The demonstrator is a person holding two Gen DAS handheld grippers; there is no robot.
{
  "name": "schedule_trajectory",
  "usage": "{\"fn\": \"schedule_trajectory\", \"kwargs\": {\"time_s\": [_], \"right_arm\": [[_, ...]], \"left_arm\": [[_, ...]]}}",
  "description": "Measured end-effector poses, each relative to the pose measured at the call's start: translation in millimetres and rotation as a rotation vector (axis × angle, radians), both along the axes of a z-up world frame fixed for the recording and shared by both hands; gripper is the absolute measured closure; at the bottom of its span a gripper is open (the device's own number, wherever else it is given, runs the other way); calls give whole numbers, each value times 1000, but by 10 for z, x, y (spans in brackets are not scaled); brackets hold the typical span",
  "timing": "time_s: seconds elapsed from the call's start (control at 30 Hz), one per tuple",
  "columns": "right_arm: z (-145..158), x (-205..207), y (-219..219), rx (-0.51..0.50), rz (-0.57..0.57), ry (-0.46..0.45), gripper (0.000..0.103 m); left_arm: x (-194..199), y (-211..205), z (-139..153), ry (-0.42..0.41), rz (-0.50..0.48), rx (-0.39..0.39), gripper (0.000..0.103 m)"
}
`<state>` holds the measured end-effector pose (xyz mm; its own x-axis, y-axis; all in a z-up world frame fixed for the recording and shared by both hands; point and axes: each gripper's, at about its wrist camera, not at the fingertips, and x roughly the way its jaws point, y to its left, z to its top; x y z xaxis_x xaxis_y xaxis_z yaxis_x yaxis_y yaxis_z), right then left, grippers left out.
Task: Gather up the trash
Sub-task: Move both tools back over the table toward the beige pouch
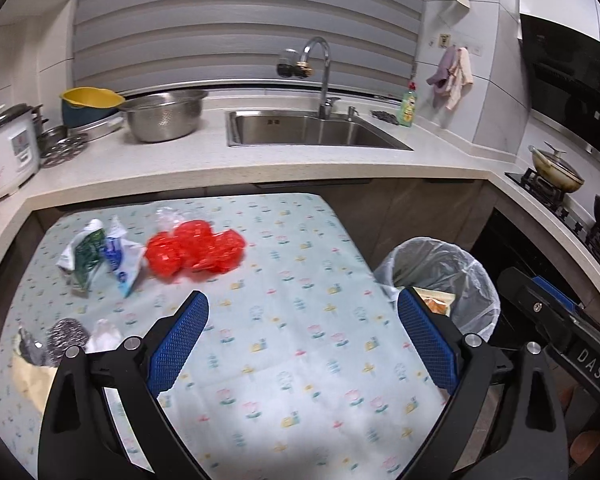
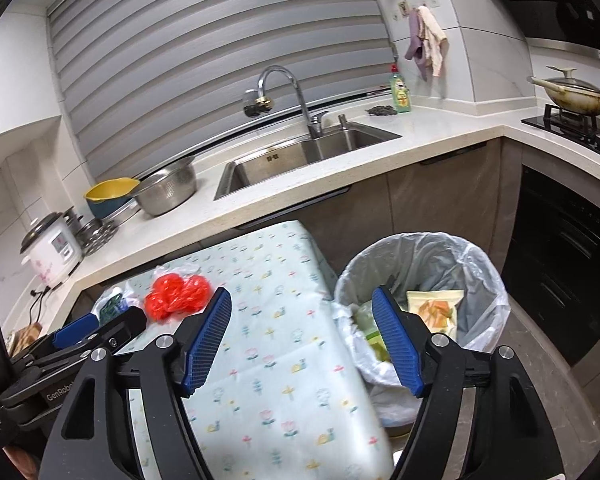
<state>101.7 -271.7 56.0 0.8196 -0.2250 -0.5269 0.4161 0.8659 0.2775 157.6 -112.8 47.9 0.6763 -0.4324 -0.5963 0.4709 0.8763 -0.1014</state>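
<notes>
**Both grippers empty above the table, trash waiting on the far left**

Left wrist view: the left gripper (image 1: 302,322) is hovering over the flower-print tablecloth (image 1: 300,360) with its jaws spread wide and nothing between them. Ahead and to its left, the red mesh netting (image 1: 196,250) is lying near the table's far edge, just beside two crumpled wrappers (image 1: 100,258). Closer on the left, a steel wool scrubber (image 1: 66,338), a white crumpled scrap (image 1: 104,336) and a brown paper piece (image 1: 30,378) are bunched at the table edge. The lined trash bin (image 1: 472,276) is standing off the table's right side, already holding some packaging.

Right wrist view: the right gripper (image 2: 302,340) is also hanging released and empty, straddling the table's right edge and the bin's rim (image 2: 496,280), probably because this side serves the drop-off. A snack packet (image 2: 436,308) is lying inside the liner. The netting is sitting well apart on the far left, nearer the left gripper, which is showing at the lower left.

Judging by the layout, most pickups are falling to the left gripper, with the netting the likeliest next target.
</notes>
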Motion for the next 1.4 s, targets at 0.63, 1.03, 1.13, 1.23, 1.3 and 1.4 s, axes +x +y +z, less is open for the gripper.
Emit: {"fn": "schedule_trajectory", "kwargs": {"time_s": [0.63,1.03,1.13,1.23,1.3,1.4], "right_arm": [[-192,375,1377,9,226,68,31],[-639,781,2149,21,347,176,31],[-768,897,2319,26,374,204,31],[-887,1022,2472,24,395,231,31],[-956,1098,2539,23,404,243,31],[-1040,1208,2606,22,407,258,31]], "left_arm": [[-47,1672,-257,69,279,37,11],[123,2712,-807,230,479,41,7],[154,2866,-923,253,499,44,7],[212,2949,-1014,277,510,51,7],[252,2982,-1075,294,509,49,7],[316,3033,-1143,310,519,39,7]]}}
